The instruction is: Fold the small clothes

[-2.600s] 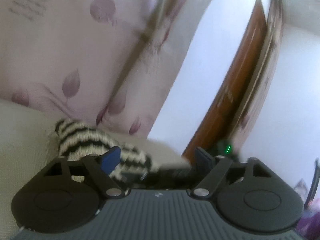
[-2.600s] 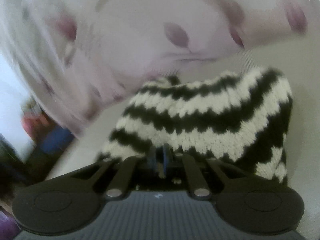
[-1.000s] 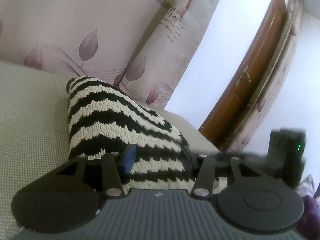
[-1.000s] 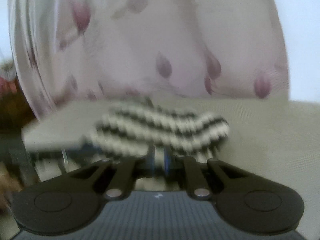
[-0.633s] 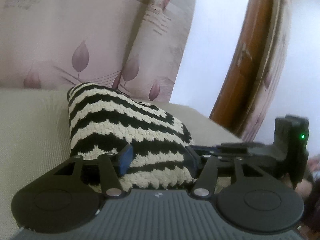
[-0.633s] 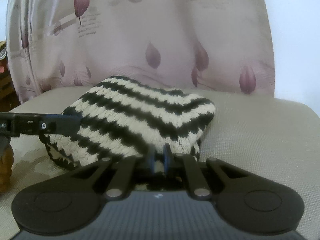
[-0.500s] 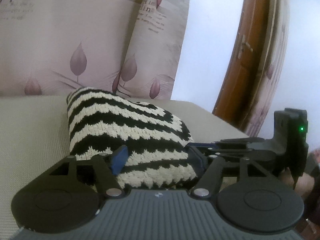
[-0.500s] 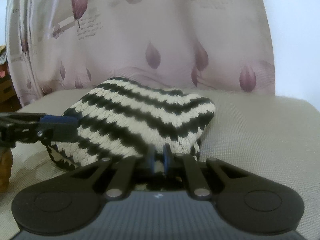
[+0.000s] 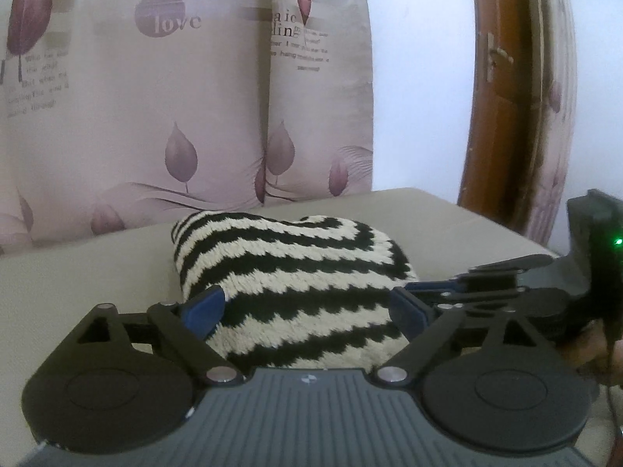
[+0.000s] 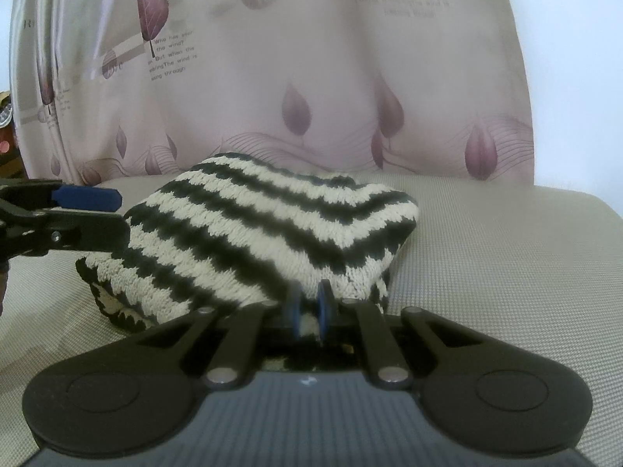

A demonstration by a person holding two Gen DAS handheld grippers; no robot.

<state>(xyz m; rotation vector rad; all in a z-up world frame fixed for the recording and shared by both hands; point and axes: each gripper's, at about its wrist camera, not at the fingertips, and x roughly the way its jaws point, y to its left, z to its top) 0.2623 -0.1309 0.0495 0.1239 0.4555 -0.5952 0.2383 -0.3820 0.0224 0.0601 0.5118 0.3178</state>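
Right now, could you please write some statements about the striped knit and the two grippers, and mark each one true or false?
1. The striped knit lies on the beige cushion. True.
2. The left gripper is clamped on the knit. False: its jaws have just been opening and stand wide, with the knit between them but not pressed.
3. The right gripper is shut on the near edge of the knit. True.
4. The knit is plain red. False: it has black and cream zigzag stripes.
5. The curtain behind the cushion carries a leaf print. True.
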